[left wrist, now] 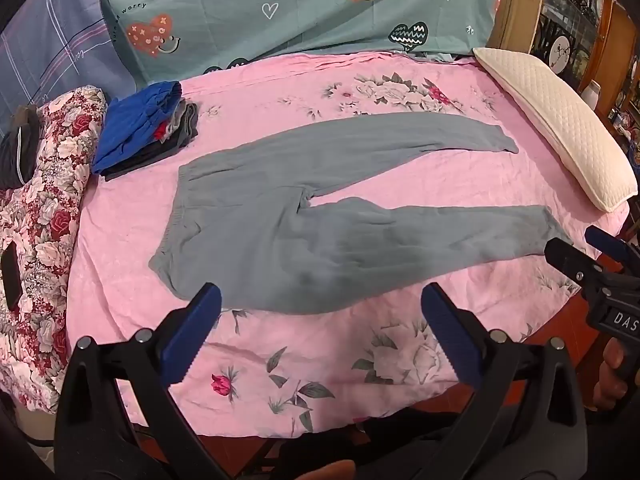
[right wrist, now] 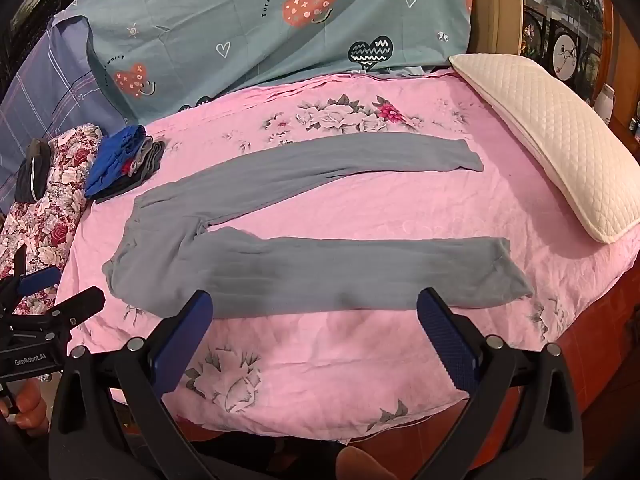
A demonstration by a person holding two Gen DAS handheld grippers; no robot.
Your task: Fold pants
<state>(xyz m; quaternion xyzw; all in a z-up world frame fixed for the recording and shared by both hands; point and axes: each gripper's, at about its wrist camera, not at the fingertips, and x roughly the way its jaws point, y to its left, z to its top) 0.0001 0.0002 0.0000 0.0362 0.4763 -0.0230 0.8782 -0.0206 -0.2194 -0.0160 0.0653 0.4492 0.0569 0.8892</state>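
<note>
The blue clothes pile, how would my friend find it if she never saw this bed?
Start at the big pink flowered bedsheet with the grey pants spread flat across it. Follow the pants to their waistband end, then look just past it toward the red rose quilt. The folded clothes pile sits there, the only stacked thing, topped with bright blue.

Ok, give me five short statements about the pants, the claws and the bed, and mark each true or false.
1. The grey pants lie spread flat with the legs apart. True.
2. The left claw is shut on the waistband. False: it is open and holds nothing.
3. A white quilted pillow lies beyond the leg cuffs. True.
4. The folded clothes stack has a red garment on top. False: the top one is blue.
5. The right claw is open, on the near side of the pants. True.
</note>
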